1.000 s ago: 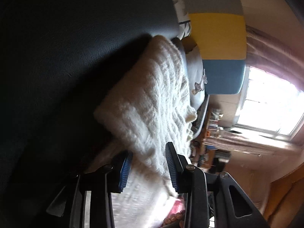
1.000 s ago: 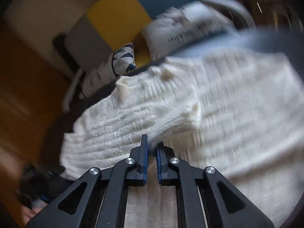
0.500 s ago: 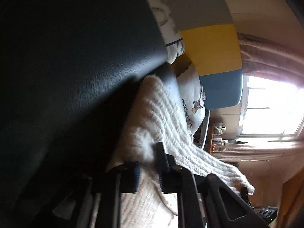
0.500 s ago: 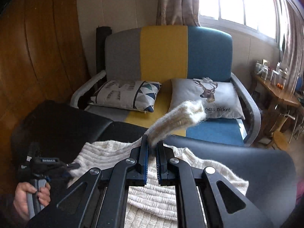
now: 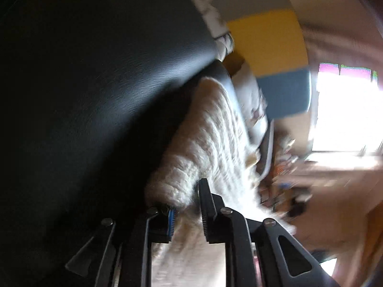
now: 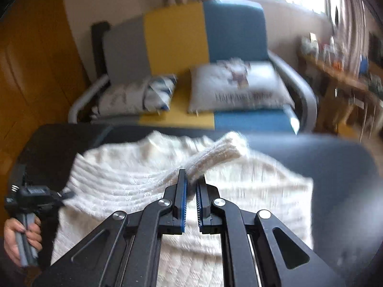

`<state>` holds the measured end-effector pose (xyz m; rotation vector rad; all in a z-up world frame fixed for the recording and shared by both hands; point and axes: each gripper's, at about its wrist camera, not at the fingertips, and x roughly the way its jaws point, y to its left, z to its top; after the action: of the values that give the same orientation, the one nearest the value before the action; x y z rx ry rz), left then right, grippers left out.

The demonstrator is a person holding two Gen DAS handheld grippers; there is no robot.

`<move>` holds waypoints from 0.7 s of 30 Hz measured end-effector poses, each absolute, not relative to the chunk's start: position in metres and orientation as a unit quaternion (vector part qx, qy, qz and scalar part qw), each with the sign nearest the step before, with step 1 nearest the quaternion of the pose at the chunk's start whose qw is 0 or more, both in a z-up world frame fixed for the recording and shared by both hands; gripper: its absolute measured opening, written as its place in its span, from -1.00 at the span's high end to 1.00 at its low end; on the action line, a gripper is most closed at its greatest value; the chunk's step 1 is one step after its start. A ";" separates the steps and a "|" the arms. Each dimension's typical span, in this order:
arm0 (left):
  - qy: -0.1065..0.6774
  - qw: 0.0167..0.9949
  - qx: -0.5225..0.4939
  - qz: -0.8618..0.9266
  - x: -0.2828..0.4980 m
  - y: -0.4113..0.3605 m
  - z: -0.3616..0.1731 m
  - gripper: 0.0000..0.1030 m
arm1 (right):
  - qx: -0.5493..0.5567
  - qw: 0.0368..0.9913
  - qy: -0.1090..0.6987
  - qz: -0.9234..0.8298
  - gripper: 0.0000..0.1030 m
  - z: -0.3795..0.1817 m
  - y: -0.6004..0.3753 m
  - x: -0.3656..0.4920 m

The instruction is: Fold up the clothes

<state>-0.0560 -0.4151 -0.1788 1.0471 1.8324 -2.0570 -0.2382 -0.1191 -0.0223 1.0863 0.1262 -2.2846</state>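
While the big black leather seat (image 6: 55, 148) fills everything left of and beneath both tools, a sofa (image 6: 203, 33) w/ grey, yellow and blue panels stands beyond it, straight ahead of the right gripper (image 6: 190, 186). Two cushions lie on that sofa: a triangle-print one (image 6: 141, 95) ahead-left, a grey deer-print one (image 6: 239, 86) ahead-right. Cream cable-knit sweater (image 6: 124, 174) is spread flat on the black seat, directly under and in front of the right gripper. Its sleeve (image 6: 215, 154) runs up from betw. the right tool's blue pads (image 6: 183, 196), which are clamped tight on it; cuff end sticks out ahead-right. Left gripper (image 5: 185, 205) sits at the sweater's left edge, a folded knit bulge (image 5: 177, 179) betw. its jaws, which are opening; pic too blurred to say if the pads touch. Person's hand (image 6: 21, 239) grips its handle, lower left of right tool.
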 end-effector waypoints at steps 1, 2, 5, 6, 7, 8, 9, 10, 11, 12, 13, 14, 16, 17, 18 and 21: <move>0.624 0.101 0.350 -0.691 -0.055 -0.415 -0.178 0.61 | 0.415 0.298 0.042 -0.858 0.87 -0.028 -0.116 -0.239; 0.629 0.105 0.347 -0.688 -0.054 -0.415 -0.176 0.59 | 0.421 0.297 0.037 -0.856 0.87 -0.033 -0.112 -0.240; 0.644 0.116 0.336 -0.677 -0.051 -0.416 -0.173 0.69 | 0.414 0.303 0.034 -0.858 0.87 -0.028 -0.110 -0.239; 0.613 0.132 0.319 -0.711 -0.049 -0.413 -0.159 0.88 | 0.405 0.309 0.032 -0.860 0.87 -0.021 -0.110 -0.237; 0.573 0.144 0.315 -0.743 -0.049 -0.409 -0.145 0.86 | 0.394 0.315 0.030 -0.863 0.87 -0.012 -0.110 -0.234; 0.531 0.156 0.310 -0.773 -0.049 -0.404 -0.131 0.85 | 0.381 0.320 0.026 -0.867 0.87 -0.002 -0.109 -0.231; 0.509 0.157 0.311 -0.787 -0.050 -0.399 -0.123 0.85 | 0.368 0.324 0.021 -0.871 0.87 0.007 -0.108 -0.227; 0.486 0.158 0.313 -0.801 -0.050 -0.393 -0.116 0.85 | 0.359 0.326 0.017 -0.875 0.87 0.014 -0.105 -0.225; 0.460 0.170 0.323 -0.809 -0.053 -0.390 -0.115 0.85 | 0.357 0.324 0.013 -0.876 0.87 0.015 -0.102 -0.226; 0.434 0.181 0.333 -0.817 -0.055 -0.386 -0.115 0.85 | 0.359 0.321 0.010 -0.876 0.87 0.013 -0.098 -0.227; 0.407 0.184 0.355 -0.822 -0.059 -0.380 -0.120 0.85 | 0.369 0.315 0.006 -0.874 0.87 0.006 -0.094 -0.230; 0.402 0.179 0.371 -0.818 -0.059 -0.378 -0.125 0.85 | 0.384 0.306 0.007 -0.871 0.87 -0.007 -0.091 -0.233; 0.429 0.162 0.401 -0.793 -0.059 -0.378 -0.145 0.82 | 0.420 0.283 0.012 -0.862 0.87 -0.039 -0.087 -0.240; 0.453 0.152 0.389 -0.788 -0.054 -0.383 -0.148 0.81 | 0.435 0.275 0.011 -0.857 0.87 -0.052 -0.084 -0.242; 0.476 0.143 0.376 -0.782 -0.048 -0.387 -0.151 0.80 | 0.447 0.269 0.008 -0.853 0.87 -0.065 -0.082 -0.244; 0.564 0.107 0.348 -0.741 -0.033 -0.405 -0.164 0.78 | 0.475 0.257 -0.010 -0.842 0.87 -0.095 -0.074 -0.246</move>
<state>-0.0329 -0.4049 -0.1638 1.0249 1.6593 -2.1820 -0.2463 -0.0739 -0.0947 1.2883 -0.0279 -2.2837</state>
